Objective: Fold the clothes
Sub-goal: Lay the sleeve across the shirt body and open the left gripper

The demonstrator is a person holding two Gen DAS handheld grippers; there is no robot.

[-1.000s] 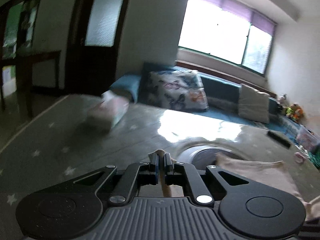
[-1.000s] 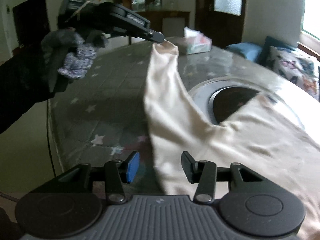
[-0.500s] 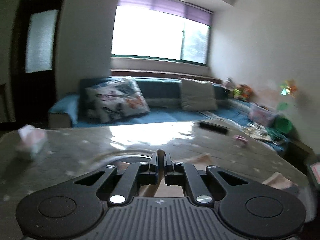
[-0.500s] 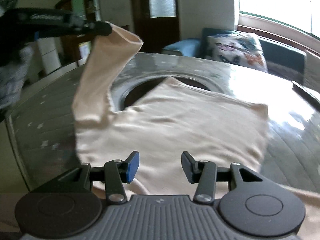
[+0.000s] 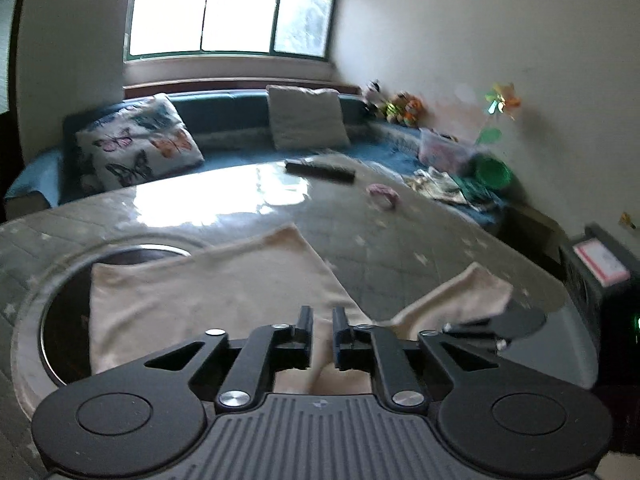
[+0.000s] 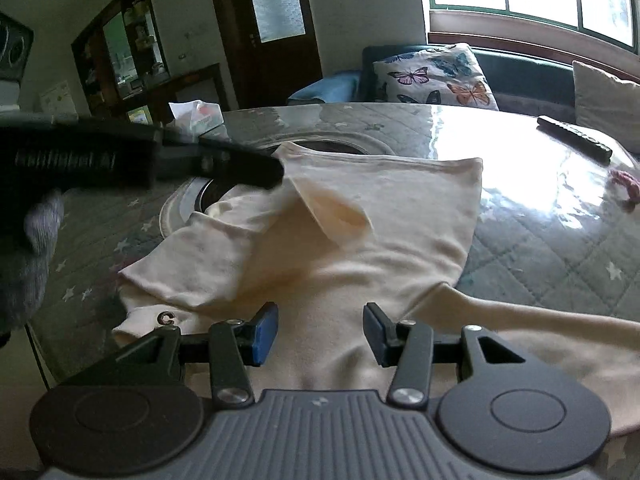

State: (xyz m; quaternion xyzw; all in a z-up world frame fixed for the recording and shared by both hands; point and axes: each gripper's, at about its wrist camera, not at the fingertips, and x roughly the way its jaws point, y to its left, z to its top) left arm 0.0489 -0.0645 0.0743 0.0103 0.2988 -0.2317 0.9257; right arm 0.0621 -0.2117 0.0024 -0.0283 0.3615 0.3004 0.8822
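Observation:
A cream long-sleeved top (image 6: 384, 216) lies spread on the round quilted table (image 6: 552, 240). My left gripper (image 5: 322, 322) has its jaws slightly apart, with the cream sleeve (image 5: 320, 368) still between them, low over the body of the top (image 5: 208, 292). In the right wrist view the left gripper (image 6: 276, 170) reaches in from the left with the sleeve cuff (image 6: 332, 208) draped over the top's body. My right gripper (image 6: 320, 330) is open and empty, just above the near part of the top. The other sleeve (image 6: 540, 320) runs off to the right.
A dark round inset (image 5: 68, 304) sits in the table middle, partly under the top. A remote (image 6: 576, 138) and a pink hair tie (image 6: 628, 186) lie at the far side. A tissue box (image 6: 198, 114) stands at the far left. A sofa with cushions (image 5: 136, 148) is beyond.
My left gripper has swung the sleeve rightward across and down onto the top's body, and its jaws have parted a little. The right gripper stays open over the near part of the top.

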